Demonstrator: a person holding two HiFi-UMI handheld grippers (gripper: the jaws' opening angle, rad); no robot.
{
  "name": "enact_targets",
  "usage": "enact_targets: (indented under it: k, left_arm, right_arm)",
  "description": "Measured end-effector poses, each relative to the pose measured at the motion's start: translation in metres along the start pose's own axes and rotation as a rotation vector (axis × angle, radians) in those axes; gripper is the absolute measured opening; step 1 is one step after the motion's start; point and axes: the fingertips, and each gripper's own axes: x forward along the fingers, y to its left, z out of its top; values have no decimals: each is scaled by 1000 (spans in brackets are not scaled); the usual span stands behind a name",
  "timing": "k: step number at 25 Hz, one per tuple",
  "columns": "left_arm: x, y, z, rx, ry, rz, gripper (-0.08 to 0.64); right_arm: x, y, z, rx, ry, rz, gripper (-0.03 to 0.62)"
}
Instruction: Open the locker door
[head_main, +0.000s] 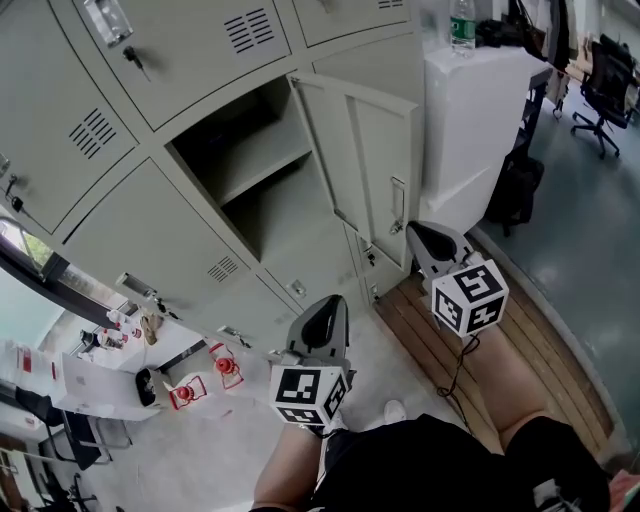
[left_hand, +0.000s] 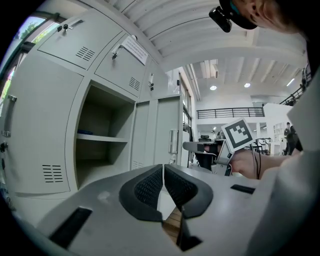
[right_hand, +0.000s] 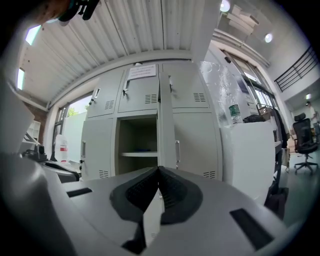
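Head view looks steeply down at a bank of pale grey metal lockers (head_main: 120, 230), where one pale grey sheet-metal locker door (head_main: 375, 160) already stands swung out from its dark open compartment (head_main: 250, 165), which has a single shelf inside. The door's inner face is turned towards the camera, and a small upright metal handle or latch (head_main: 398, 205) shows near its free edge. The door looks thin, stiff and light, and should swing easily on its hinges. Its painted face is probably too smooth and flat to pinch, so the handle or the free edge seems the best place to take hold. The grey left gripper (head_main: 330, 305), with black ribbed pads, hangs low in the picture, well apart from the door, pointing towards the lockers. The matching right gripper (head_main: 415, 230) sits nearer, its tip just below the door's lower outer corner in this view but not touching it. In the left gripper view the pads of the left gripper (left_hand: 163, 167) are pressed together on nothing, with the door (left_hand: 162, 132) beyond them. In the right gripper view the right gripper (right_hand: 158, 170) is likewise pressed together and empty, and the door (right_hand: 161, 135) appears edge-on straight ahead.
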Motion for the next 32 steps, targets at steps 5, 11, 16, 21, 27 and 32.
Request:
enact_targets:
  k: [5, 11, 16, 21, 27, 32]
  left_arm:
    - [-14, 13, 0, 1, -3, 67, 23]
    - [-36, 32, 0, -7, -8, 114, 23]
    - [-63, 53, -5, -21, -1, 139, 23]
    - [-92, 77, -11, -37, 7, 156, 23]
    - [-123, 91, -21, -46, 18, 143, 23]
    - [-145, 95, -26, -59, 11, 120, 23]
  right_arm:
    - [8, 32, 1, 9, -7, 95, 55]
    - [20, 81, -3, 1, 7, 187, 54]
    - [27, 125, -12, 0, 33, 238, 54]
    - [29, 164, -19, 18, 48, 252, 54]
    - [22, 198, -25, 33, 56, 241, 54]
    - [9, 228, -30, 25, 70, 234, 54]
